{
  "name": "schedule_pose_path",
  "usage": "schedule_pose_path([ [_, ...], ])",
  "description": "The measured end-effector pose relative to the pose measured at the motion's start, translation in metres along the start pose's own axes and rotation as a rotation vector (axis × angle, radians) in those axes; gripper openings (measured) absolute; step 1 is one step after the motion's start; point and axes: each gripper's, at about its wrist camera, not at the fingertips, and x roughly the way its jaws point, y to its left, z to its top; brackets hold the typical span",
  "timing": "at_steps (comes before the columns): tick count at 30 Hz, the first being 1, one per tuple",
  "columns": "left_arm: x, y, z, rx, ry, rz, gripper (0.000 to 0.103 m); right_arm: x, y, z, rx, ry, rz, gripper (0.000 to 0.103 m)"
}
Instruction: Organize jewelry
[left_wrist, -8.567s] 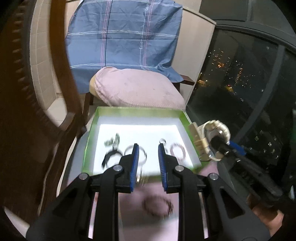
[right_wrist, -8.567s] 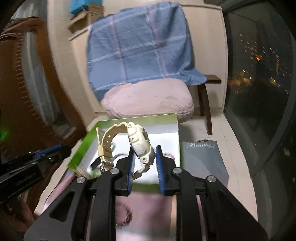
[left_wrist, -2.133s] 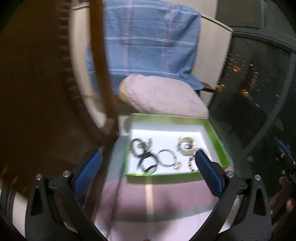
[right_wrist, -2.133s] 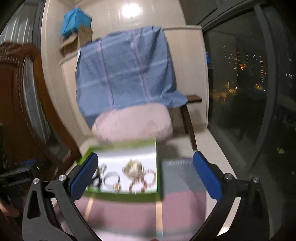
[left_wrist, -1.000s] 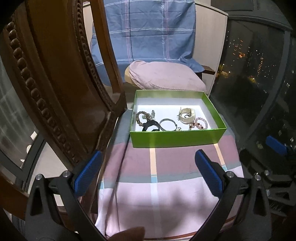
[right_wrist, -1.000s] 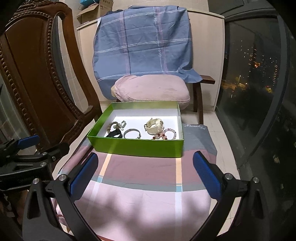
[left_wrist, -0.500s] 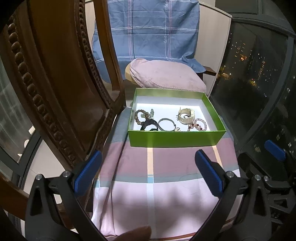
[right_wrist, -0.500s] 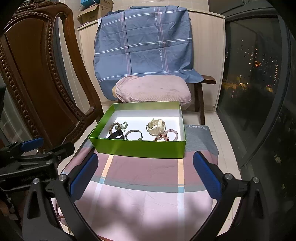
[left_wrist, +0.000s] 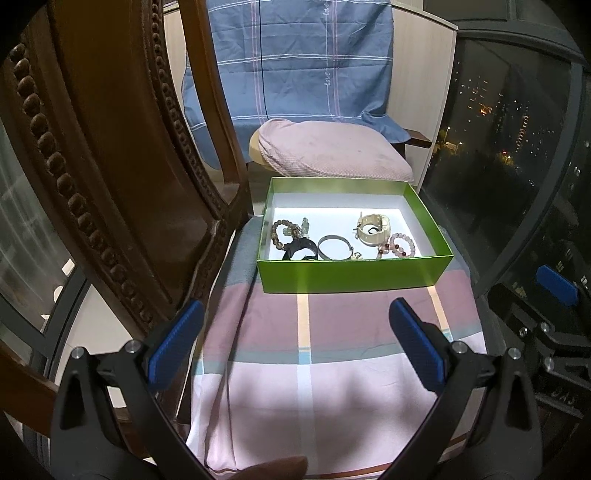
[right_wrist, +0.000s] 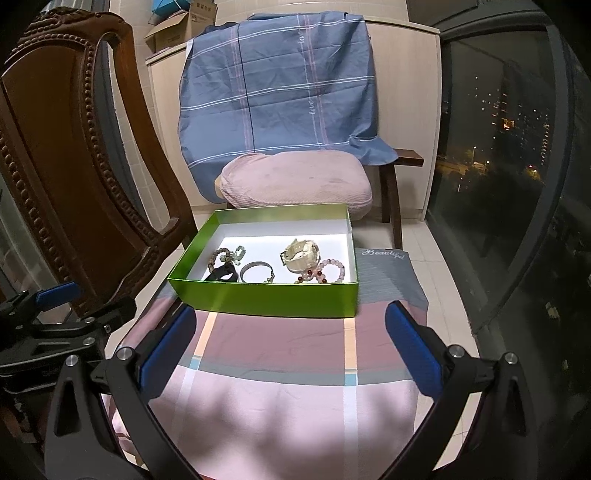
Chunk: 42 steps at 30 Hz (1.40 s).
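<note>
Left gripper (left_wrist: 295, 343) spread wide, blue-padded fingers (left_wrist: 173, 345) far apart with nothing between them, black finger arms angled outward from the bottom corners of its own view; also seen low at the left edge of the right wrist view, side-on, with one blue pad showing. Right gripper (right_wrist: 288, 350) likewise spread wide and holding nothing, its blue pads (right_wrist: 413, 350) well apart. A fingertip (left_wrist: 273, 468) of the person showing at the bottom edge of the left wrist view
</note>
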Motion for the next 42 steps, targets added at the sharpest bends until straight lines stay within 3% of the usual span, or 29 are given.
schedule_pose_path([
  [42,-0.0034,0.0019,-0.0015,0.002,0.011,-0.012,0.099,0.0060,-0.0033,-0.0034,0.002,0.017,-0.009,0.100],
])
